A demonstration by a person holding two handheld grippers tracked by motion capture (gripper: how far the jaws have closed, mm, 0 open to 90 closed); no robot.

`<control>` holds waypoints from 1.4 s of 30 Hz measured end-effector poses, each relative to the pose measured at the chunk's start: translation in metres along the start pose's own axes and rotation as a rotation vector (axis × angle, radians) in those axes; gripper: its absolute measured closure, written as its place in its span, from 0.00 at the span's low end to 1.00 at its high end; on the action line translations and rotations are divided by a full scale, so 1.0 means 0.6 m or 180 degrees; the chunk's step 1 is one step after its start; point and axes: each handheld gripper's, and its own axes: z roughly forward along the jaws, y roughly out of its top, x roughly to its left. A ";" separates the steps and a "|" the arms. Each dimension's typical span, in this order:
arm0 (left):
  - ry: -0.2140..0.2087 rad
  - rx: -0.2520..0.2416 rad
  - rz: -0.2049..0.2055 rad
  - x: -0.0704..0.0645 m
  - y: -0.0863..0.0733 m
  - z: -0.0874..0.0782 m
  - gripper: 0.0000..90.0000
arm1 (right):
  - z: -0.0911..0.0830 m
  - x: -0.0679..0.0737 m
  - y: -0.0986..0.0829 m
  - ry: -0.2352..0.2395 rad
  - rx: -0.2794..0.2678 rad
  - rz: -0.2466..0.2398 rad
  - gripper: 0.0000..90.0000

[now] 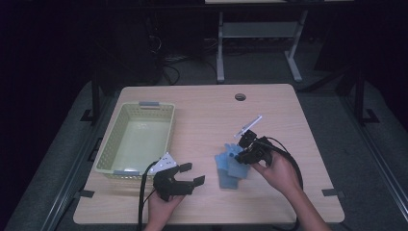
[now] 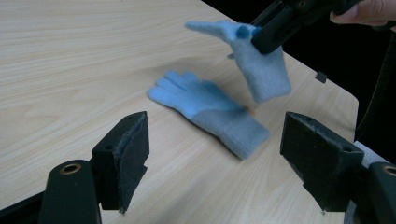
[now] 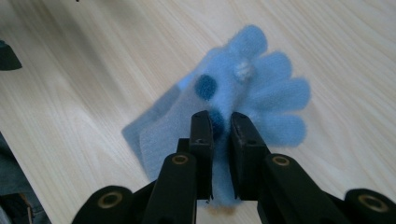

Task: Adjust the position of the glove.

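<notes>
Right tongs [image 3: 219, 126] pinch 1 blue glove [image 3: 243, 88] (lifted); left tongs [image 2: 215, 158] gape empty

Left gripper [image 1: 185, 174] low near table edge, jaws spread wide, empty; right gripper [image 3: 220, 126] raised, jaws pinched close on light-blue glove [image 3: 252, 88].

High view looks down on the whole table [image 1: 202, 103]; both gripper views sit close, sharing the blue gloves [image 2: 210, 109]
</notes>
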 end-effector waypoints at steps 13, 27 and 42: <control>-0.0012 0.0010 0.0012 0.000 0.000 0.000 0.26 | 0.039 0.034 0.011 0.0135 0.0152 -0.0194 0.89; -0.0024 0.0006 -0.0013 -0.001 0.000 0.001 0.26 | 0.062 0.036 0.012 0.0074 0.0247 -0.0231 0.88; -0.0036 0.0006 -0.0007 -0.003 -0.001 0.003 0.26 | 0.078 0.034 0.013 -0.0015 0.0309 -0.0263 0.84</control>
